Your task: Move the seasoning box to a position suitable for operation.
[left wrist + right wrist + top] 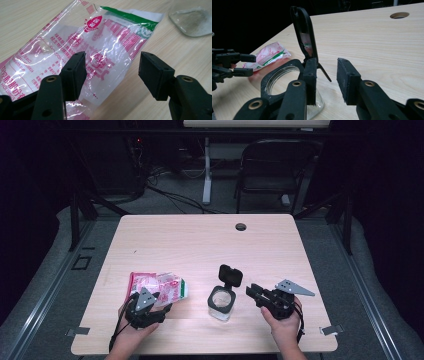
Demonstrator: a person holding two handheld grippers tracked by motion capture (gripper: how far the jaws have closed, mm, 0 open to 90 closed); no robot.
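Note:
A clear plastic packet (159, 288) with pink and green print lies flat on the table at the front left. My left gripper (159, 303) stands open just at its near edge; in the left gripper view the packet (100, 47) lies between and beyond the spread jaws, untouched. A glass jar (221, 301) with a black rim and a flipped-up black lid (230, 274) stands at front centre. My right gripper (252, 291) is open beside the jar's right side, and the jar (284, 77) and its raised lid (304, 32) show close ahead.
The light wooden table (210, 245) has a round cable hole (241, 226) near its far edge. A dark chair (272, 170) and table legs stand on the floor beyond.

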